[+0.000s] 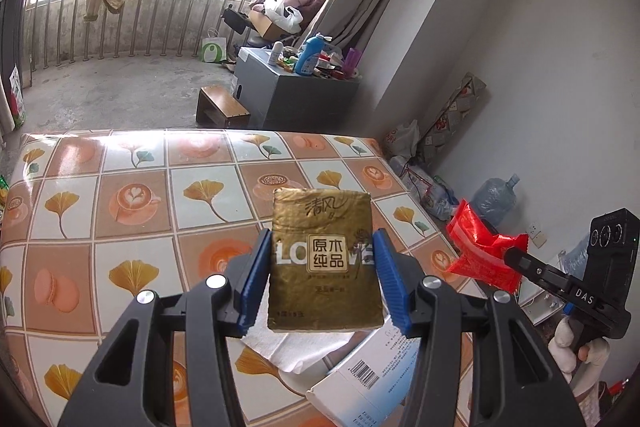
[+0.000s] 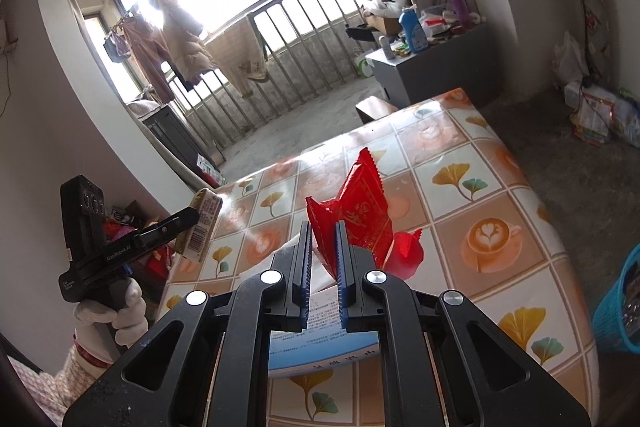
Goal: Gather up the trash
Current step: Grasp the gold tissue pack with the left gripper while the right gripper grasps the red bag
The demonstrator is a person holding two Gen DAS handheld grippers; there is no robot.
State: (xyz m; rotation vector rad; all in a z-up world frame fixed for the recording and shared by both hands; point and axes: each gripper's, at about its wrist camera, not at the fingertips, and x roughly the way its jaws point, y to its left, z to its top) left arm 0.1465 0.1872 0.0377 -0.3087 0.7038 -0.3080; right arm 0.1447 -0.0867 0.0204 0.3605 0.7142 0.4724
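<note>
We hold a gold tissue pack (image 1: 324,259) in the left gripper (image 1: 320,279), fingers clamped. Right gripper (image 2: 323,267) pinches a red wrapper (image 2: 360,215). Both hang above the desk (image 2: 480,187), apparently for binning; the blue basket (image 2: 618,307) sits near.

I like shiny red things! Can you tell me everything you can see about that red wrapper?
The red wrapper is a crinkly, shiny plastic packet with zigzag-cut ends and faint pale printing on it. It looks empty and crumpled, with one corner folded out to the side. It is held up in the air above the patterned tablecloth, touching nothing else. The right gripper pinches its lower edge between blue ridged pads, and the rest sticks upward past the fingertips.
</note>
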